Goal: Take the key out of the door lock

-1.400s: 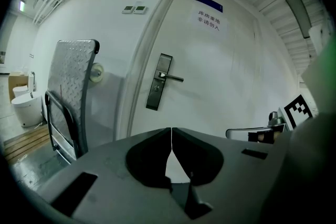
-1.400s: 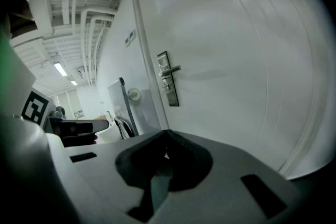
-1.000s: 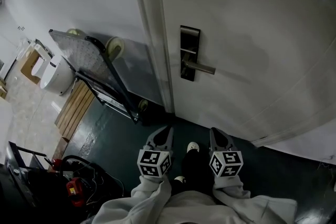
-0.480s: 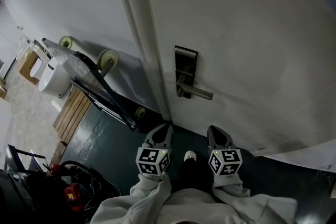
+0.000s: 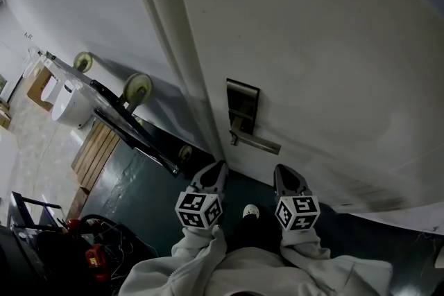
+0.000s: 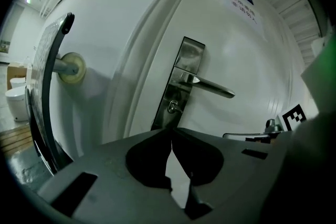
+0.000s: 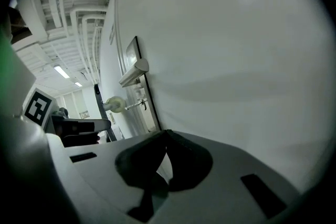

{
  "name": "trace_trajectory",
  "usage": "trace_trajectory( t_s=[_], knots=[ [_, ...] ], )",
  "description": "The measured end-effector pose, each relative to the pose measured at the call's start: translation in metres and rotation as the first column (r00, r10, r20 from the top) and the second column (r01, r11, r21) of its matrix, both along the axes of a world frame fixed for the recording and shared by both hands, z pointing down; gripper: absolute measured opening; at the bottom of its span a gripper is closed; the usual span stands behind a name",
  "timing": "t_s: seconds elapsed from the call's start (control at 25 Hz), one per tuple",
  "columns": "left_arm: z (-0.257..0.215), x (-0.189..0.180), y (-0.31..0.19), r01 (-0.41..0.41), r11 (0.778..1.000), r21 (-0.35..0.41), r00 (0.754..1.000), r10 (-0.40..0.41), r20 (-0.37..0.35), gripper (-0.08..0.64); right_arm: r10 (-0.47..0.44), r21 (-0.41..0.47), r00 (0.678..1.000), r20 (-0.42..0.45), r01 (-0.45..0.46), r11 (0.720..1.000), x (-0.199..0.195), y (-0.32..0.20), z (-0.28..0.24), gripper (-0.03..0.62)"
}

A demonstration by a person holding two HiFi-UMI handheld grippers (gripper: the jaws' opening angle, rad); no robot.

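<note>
Left gripper [image 6: 171, 132] and right gripper [image 7: 165, 135] have both drawn nearer the door [image 5: 333, 52] than a second ago. The key [image 6: 171, 107] sits in the steel lock plate [image 6: 182, 68] under the lever handle [image 6: 210, 86], just ahead of and above the left gripper's pressed-together, empty jaws. The right gripper, likewise closed on nothing, faces bare panel with the handle to its left. High above the left gripper hangs a paper notice [image 6: 239, 5] (print too blurred to read), and to its left a tipped-up trolley [image 5: 111, 104] leans on the wall, leaving a strip of dark floor [image 5: 135, 180] beside the frame.
</note>
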State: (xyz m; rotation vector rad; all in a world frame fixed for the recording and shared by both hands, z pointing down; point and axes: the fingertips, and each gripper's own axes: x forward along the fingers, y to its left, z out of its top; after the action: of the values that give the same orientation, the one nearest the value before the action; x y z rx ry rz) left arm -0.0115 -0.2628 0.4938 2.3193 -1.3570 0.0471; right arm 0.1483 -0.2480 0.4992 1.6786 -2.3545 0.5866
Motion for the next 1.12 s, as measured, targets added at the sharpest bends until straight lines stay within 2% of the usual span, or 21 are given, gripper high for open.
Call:
trace_trajectory(
  t_s=[0.2, 0.36, 0.48, 0.68, 0.84, 1.0, 1.12],
  knots=[
    [0.002, 0.002, -0.015, -0.003, 1.000, -0.012, 0.996, 0.002, -0.086, 0.018, -0.024, 0.006, 1.000, -0.004, 0.024, 1.000, -0.002, -0.015, 0.003, 0.052],
    [0.003, 0.007, -0.022, -0.034, 0.999, -0.042, 0.972, 0.023, -0.233, 0.018, -0.028, 0.017, 1.000, -0.009, 0.028, 0.999, 0.001, -0.023, 0.004, 0.052],
    [0.002, 0.013, -0.024, -0.070, 0.994, -0.085, 0.931, 0.035, -0.363, 0.018, -0.022, 0.018, 1.000, -0.010, 0.022, 1.000, 0.003, -0.026, 0.005, 0.052],
    [0.000, 0.016, -0.027, -0.122, 0.982, -0.143, 0.865, 0.035, -0.501, 0.020, -0.010, 0.007, 1.000, -0.012, 0.010, 1.000, 0.001, -0.023, 0.010, 0.052],
    [-0.005, 0.019, -0.033, -0.170, 0.969, -0.180, 0.777, 0.019, -0.630, 0.020, 0.025, 0.002, 1.000, -0.010, -0.025, 1.000, 0.001, -0.022, 0.010, 0.052],
    [-0.011, 0.022, -0.037, -0.226, 0.952, -0.208, 0.722, 0.021, -0.691, 0.020, 0.055, -0.006, 0.998, -0.011, -0.055, 0.998, -0.003, -0.021, 0.007, 0.052],
    [-0.016, 0.022, -0.040, -0.263, 0.936, -0.234, 0.660, -0.002, -0.751, 0.020, 0.087, -0.006, 0.996, -0.015, -0.087, 0.996, -0.003, -0.020, 0.001, 0.052]
  ],
)
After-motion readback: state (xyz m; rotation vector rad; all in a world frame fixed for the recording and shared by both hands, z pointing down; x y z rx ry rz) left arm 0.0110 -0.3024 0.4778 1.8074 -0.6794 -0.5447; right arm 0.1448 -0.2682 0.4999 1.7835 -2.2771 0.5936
